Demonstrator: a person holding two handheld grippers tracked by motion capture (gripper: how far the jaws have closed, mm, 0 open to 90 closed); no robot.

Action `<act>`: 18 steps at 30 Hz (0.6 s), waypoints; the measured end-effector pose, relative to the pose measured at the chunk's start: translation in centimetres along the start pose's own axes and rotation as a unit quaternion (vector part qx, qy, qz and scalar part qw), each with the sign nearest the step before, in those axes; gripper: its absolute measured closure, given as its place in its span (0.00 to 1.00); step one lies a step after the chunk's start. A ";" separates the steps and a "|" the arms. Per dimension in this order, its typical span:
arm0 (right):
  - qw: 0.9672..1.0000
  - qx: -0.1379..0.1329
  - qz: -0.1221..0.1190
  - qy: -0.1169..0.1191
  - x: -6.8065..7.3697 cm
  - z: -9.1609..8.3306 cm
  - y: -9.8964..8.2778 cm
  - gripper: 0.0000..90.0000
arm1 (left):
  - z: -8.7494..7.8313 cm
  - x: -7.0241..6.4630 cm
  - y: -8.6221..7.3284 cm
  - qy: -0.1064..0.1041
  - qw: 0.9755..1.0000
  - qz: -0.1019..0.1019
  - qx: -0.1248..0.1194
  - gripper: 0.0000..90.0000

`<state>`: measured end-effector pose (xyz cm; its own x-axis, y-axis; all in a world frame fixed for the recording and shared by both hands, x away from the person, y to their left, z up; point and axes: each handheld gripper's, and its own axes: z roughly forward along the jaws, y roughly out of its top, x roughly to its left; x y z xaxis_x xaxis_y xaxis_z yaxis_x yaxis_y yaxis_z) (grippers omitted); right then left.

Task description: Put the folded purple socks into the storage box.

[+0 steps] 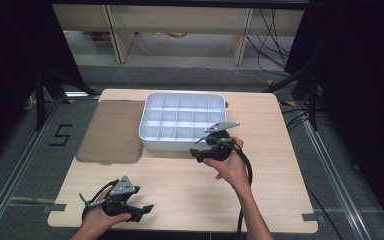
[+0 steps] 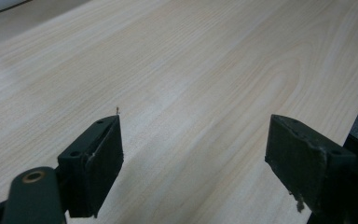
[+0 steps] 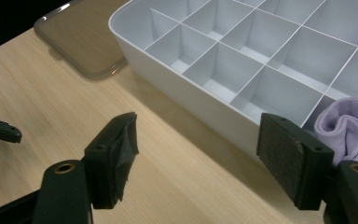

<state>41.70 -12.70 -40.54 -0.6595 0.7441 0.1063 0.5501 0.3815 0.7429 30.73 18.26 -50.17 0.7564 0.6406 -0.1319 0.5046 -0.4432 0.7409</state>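
Note:
A white tray (image 1: 170, 144) divided into several compartments stands at the middle of the wooden table. A folded lilac cloth (image 3: 349, 128) lies in one of the compartments along its near wall. My right gripper (image 1: 198, 150) hovers at the tray's near right corner, pointing left. In its own view the right gripper (image 3: 200, 140) is open with its jaws wide apart, just outside the tray's wall (image 3: 182, 93), and nothing is between them. My left gripper (image 1: 142, 212) rests near the table's front left edge. The left gripper (image 2: 193, 154) is open over bare wood.
A translucent brown lid (image 1: 112, 131) lies flat on the table to the left of the tray, also seen as the lid (image 3: 81, 35) in the right gripper view. Bare table top (image 1: 190, 190) stretches between the two hands. Shelving legs and cables stand beyond the far edge.

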 end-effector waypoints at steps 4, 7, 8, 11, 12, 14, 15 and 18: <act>1.000 0.004 -0.005 0.007 0.4 0.3 -0.3 0.33 | -0.1 0.1 0.0 0.003 1.000 0.005 0.003 0.21; 1.000 0.001 -0.008 0.008 0.7 0.5 -0.6 0.32 | -0.3 0.3 0.0 0.006 1.000 0.003 0.000 0.20; 1.000 0.002 -0.006 0.009 0.8 0.6 -0.7 0.32 | -0.2 0.2 0.0 0.008 1.000 -0.006 -0.001 0.21; 1.000 0.012 -0.018 0.007 1.0 0.6 -0.9 0.30 | -0.3 0.2 0.0 0.007 1.000 -0.004 -0.002 0.20; 1.000 0.005 -0.018 0.003 1.1 0.7 -1.0 0.30 | -0.3 0.2 0.0 0.004 1.000 0.003 -0.003 0.20; 1.000 0.006 -0.014 0.011 1.4 0.5 -1.2 0.30 | -0.3 0.1 0.0 0.005 1.000 0.002 -0.003 0.20; 1.000 -0.003 -0.017 0.008 1.5 0.7 -1.4 0.30 | -0.3 0.2 0.0 0.005 1.000 0.003 -0.003 0.21; 1.000 0.004 -0.019 0.014 1.7 0.6 -1.8 0.29 | -0.3 0.2 0.0 0.005 1.000 0.003 -0.003 0.20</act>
<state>39.95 -11.80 -42.07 -0.6938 0.7135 0.0975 0.5289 0.4130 0.7414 30.76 18.54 -50.04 0.7549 0.6447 -0.1202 0.4978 -0.4440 0.7450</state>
